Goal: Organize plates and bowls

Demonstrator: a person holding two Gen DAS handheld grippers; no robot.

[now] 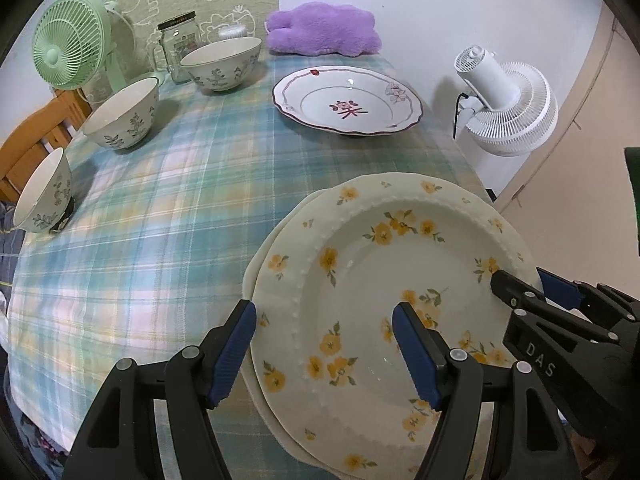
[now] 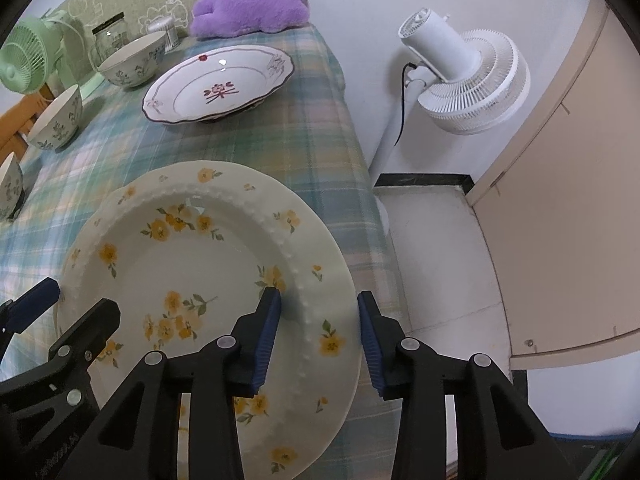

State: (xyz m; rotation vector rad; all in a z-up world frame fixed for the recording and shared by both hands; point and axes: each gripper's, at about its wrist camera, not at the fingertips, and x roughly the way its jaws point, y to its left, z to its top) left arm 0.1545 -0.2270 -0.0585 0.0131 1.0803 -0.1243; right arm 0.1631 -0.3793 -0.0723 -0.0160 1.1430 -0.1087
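A cream plate with yellow flowers [image 1: 372,264] lies on top of a second cream plate [image 1: 256,264] at the near right of the table; it also shows in the right wrist view [image 2: 192,264]. My left gripper [image 1: 324,344] is open, its jaws either side of the plate's left rim. My right gripper [image 2: 320,336] is open, its jaws either side of the right rim; it shows in the left wrist view [image 1: 520,288]. A white plate with a red flower [image 1: 348,100] sits farther back. Three floral bowls [image 1: 124,120] [image 1: 222,64] [image 1: 44,196] stand along the left.
A plaid cloth [image 1: 160,220] covers the table. A green fan [image 1: 72,44], a glass jar [image 1: 180,48] and a purple plush toy [image 1: 324,28] stand at the back. A white fan [image 2: 460,72] stands on the floor beyond the right edge. A wooden chair [image 1: 36,136] is at the left.
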